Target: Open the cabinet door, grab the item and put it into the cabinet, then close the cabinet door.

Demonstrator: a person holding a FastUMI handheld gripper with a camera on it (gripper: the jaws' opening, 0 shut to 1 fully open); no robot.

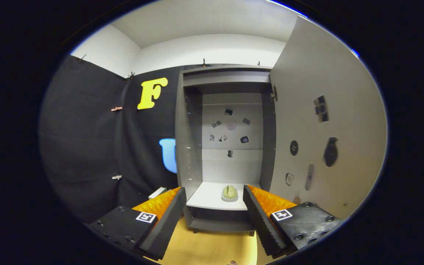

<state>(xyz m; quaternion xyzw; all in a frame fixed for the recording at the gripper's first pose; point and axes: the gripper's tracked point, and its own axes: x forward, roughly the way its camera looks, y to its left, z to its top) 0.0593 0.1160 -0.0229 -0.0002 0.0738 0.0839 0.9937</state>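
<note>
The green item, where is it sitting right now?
The green item rests on the cabinet's bottom shelf, beyond the open gripper and nearer its right finger, with the cabinet door swung open at right.

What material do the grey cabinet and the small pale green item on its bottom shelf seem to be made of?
Grey cabinet: probably laminated board, matte; flat panels and peg holes suggest it. Small pale green item, beyond the open gripper: smooth with a slight sheen, perhaps plastic or ceramic; too small to tell.

gripper (214, 206): fingers spread, empty, lower centre | cabinet (191, 121): centre, door (322, 147) swung open right | pale green item (229, 193): on cabinet floor, beyond fingers
</note>
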